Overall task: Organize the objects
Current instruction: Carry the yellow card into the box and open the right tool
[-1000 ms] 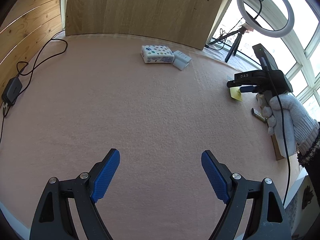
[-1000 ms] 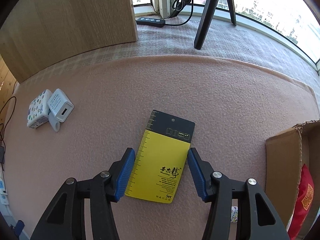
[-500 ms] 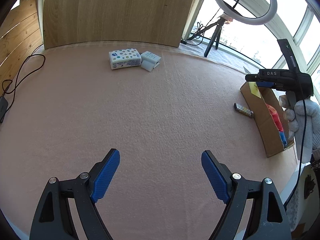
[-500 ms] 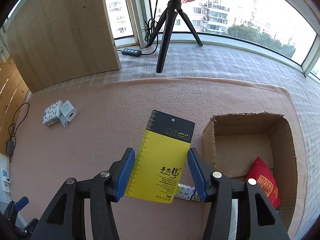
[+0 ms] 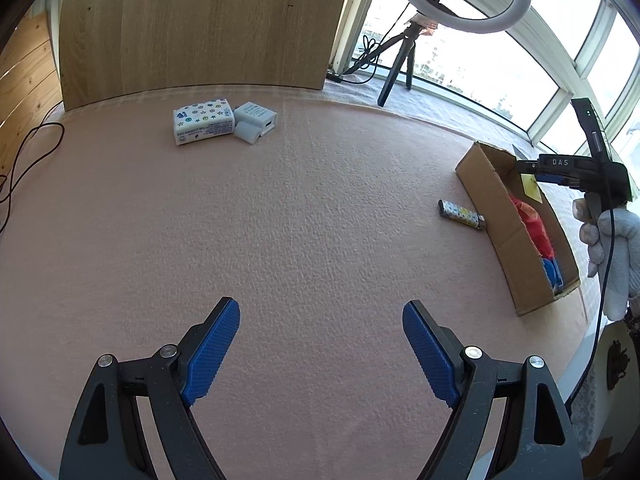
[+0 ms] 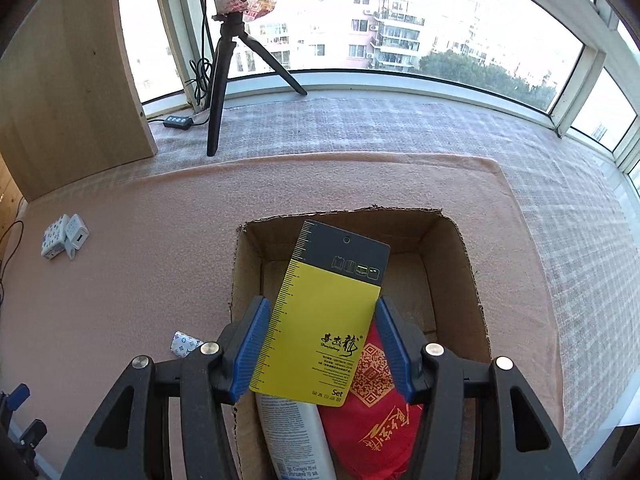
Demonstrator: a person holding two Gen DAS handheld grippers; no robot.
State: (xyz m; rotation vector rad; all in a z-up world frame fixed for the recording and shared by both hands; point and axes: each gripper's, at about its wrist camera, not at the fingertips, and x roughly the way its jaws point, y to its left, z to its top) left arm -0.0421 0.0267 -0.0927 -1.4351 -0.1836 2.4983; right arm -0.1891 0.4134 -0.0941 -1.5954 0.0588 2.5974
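Jaws of the right gripper are pinching a yellow-and-black cardboard package above the open brown cardboard box (left gripper jaws are gaping, empty).

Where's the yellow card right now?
The yellow card is clamped in the right gripper, held over the open cardboard box above the red pouch and white bottle.

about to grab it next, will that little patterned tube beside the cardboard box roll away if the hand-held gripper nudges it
The patterned tube looks cylindrical and lies on its side, so a sideways nudge would probably roll it. The pink mat looks textured, likely slowing it. The cardboard box close beside it should stop a roll that way.
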